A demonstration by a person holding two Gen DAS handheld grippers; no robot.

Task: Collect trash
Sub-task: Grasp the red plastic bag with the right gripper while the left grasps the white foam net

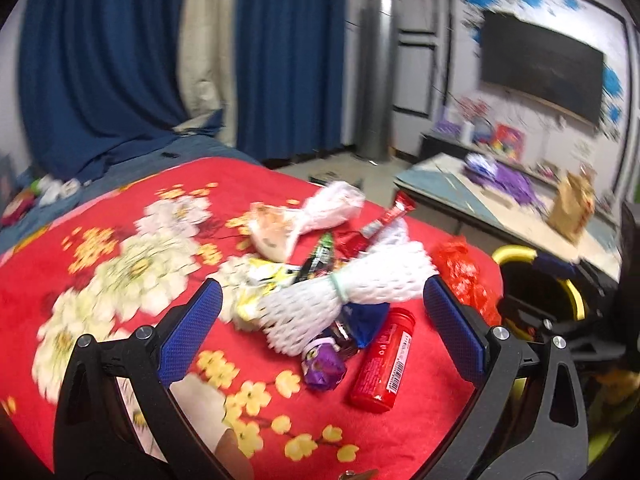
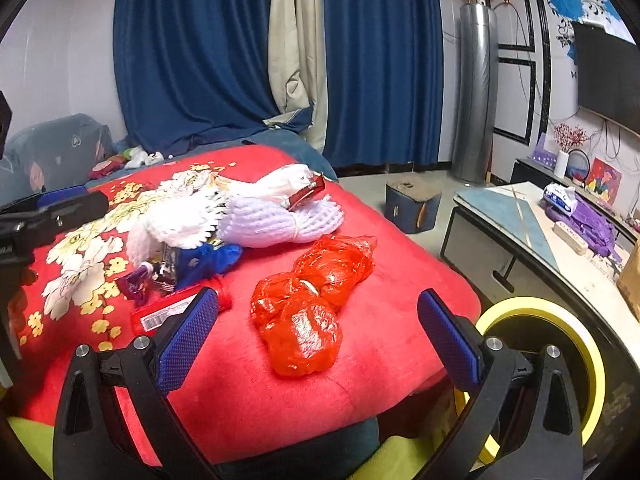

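Trash pile sits on red floral blanket (image 2: 360, 360). Left gripper (image 1: 322, 320) jaws wide apart, empty, hovering over white foam net (image 1: 340, 292) in the pile; red tube (image 1: 384, 360) and purple wrapper (image 1: 322, 364) just beside the net, toward the camera. Right gripper (image 2: 318, 332) jaws wide, empty, framing red plastic bag (image 2: 312, 300), right of the net. Yellow-rimmed bin (image 2: 560, 320) off the blanket's right edge.

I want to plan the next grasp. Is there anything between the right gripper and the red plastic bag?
Nothing visible. The right gripper is open, its jaws apart on either side of the red plastic bag, which lies alone on the red blanket, apart from the trash pile.
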